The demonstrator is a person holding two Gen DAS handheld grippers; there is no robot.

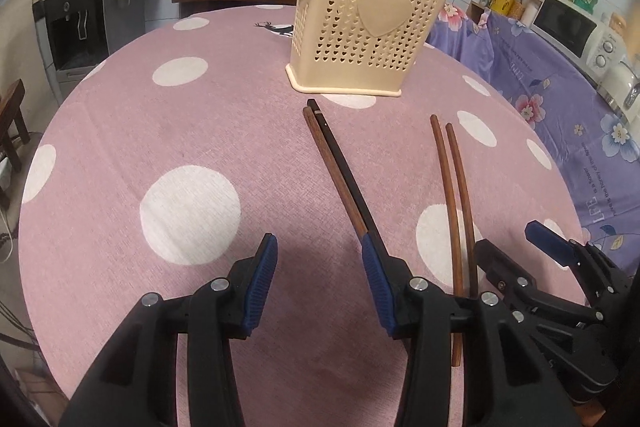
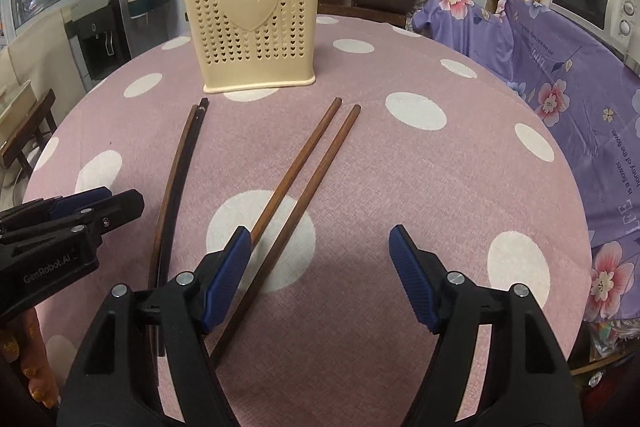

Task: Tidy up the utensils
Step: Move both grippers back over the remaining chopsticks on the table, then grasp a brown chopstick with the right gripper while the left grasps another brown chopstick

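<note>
With both the left gripper (image 1: 320, 279) and right gripper (image 2: 320, 267) hovering spread apart and empty, two chopstick pairs (image 2: 308, 179) are lying on the tabletop (image 2: 440, 195) before the holder (image 2: 252, 27), so each gripper is probably needing to straddle one pair, pinching both sticks together.

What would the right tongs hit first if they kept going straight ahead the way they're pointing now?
Probably nothing soon: the open right tongs point over bare pink polka-dot tablecloth. The brown wooden chopstick pair lies by their left finger, and the cream perforated plastic utensil holder stands ahead-left. Depth is uncertain.
</note>
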